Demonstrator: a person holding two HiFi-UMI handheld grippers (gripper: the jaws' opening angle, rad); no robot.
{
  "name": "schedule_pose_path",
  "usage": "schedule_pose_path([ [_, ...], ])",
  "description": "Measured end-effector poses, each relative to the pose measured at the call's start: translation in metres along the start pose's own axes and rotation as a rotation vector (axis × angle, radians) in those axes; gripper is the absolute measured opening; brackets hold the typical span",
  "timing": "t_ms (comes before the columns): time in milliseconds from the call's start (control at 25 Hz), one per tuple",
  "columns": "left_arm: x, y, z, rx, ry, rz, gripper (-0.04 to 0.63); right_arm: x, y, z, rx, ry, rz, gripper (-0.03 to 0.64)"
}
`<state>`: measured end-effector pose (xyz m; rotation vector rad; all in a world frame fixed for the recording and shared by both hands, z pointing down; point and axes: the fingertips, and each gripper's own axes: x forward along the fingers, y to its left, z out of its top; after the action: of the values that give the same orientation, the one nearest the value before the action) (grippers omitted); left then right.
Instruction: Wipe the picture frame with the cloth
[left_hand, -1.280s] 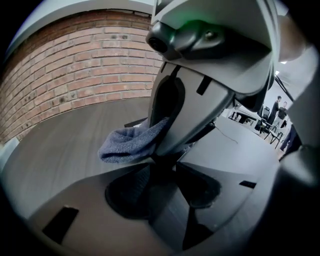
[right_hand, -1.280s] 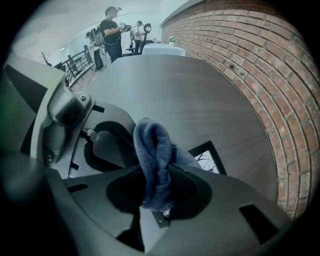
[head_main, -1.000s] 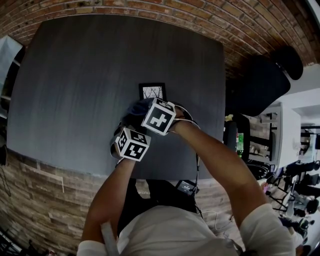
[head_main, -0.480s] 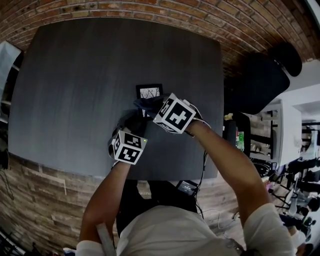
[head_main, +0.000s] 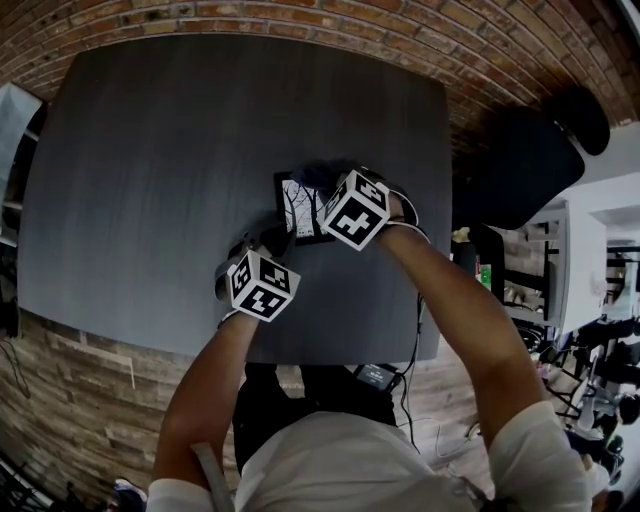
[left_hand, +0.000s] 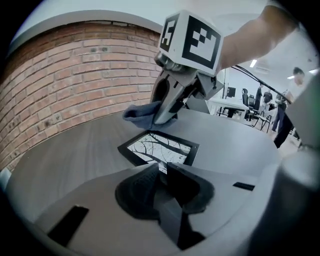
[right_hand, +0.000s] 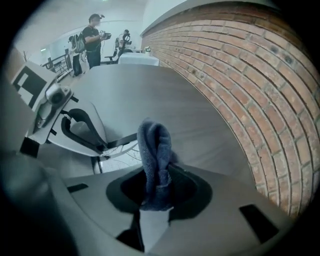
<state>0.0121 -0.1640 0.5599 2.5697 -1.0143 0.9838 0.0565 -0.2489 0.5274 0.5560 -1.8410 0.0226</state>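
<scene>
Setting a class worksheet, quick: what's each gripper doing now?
Left gripper: jaws just closed on picture frame, near edge.
Right gripper: shut on cloth.

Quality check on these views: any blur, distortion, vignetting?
Head view: strong fisheye, the table edges bow; the cloth is smeared, likely motion blur. Left gripper view: dark vignette in the corners, picture frame fairly sharp. Right gripper view: cloth crisp up close, brick wall curves, the far room is washed out.

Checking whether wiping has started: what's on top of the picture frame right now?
The blue cloth, pinched in the right gripper, hangs over the picture frame's far edge. Whether it touches the frame cannot be told; in the head view the gripper covers the frame's right part.
</scene>
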Motion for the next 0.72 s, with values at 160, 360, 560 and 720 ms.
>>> schedule_pose_path([
  [160,0.003,0.001,-0.002,-0.054,-0.003,-0.010,0.009,0.013,-0.010,0.004,-0.051,0.028,-0.039,0.104],
  [360,0.002,0.003,-0.002,-0.131,-0.021,-0.023,0.008,0.028,-0.003,0.001,-0.058,0.058,-0.031,0.104],
  [560,0.003,0.005,-0.003,-0.154,-0.042,-0.006,0.008,0.029,0.001,-0.001,-0.006,0.042,-0.017,0.104],
  [720,0.003,0.005,-0.002,-0.168,-0.053,0.009,0.008,0.024,0.006,-0.007,0.019,0.034,-0.013,0.103],
])
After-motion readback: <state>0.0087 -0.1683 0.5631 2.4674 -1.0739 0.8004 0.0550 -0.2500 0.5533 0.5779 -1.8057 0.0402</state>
